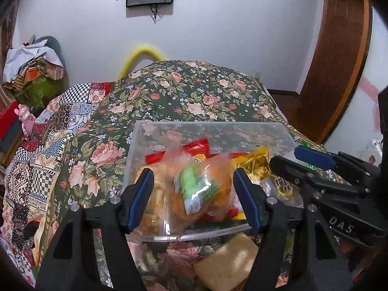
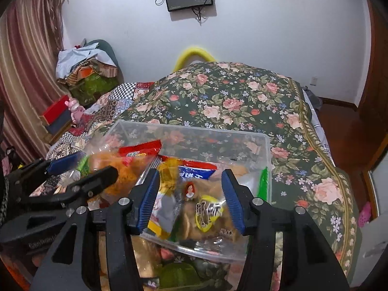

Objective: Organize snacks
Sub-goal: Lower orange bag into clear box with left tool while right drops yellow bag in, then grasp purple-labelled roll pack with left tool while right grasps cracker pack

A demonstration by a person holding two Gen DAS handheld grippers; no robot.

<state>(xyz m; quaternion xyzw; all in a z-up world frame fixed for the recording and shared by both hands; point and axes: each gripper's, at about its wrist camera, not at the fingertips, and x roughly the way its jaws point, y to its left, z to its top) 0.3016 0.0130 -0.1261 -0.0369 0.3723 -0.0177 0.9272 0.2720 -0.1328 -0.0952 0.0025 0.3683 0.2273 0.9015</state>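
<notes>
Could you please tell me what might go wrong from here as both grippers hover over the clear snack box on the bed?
The clear box sits on a soft floral quilt, so a push could tip it. The left gripper and right gripper work close together and might collide. Packets are piled high; the orange snack bag could slide out.

We've got two matching black plastic grippers here, the left gripper (image 1: pixel 194 198) and right gripper (image 2: pixel 190 200). Both have ribbed blue pads on the fingers (image 2: pixel 146 201), silver screws at the joints, and white "DAS" lettering on the side.
</notes>
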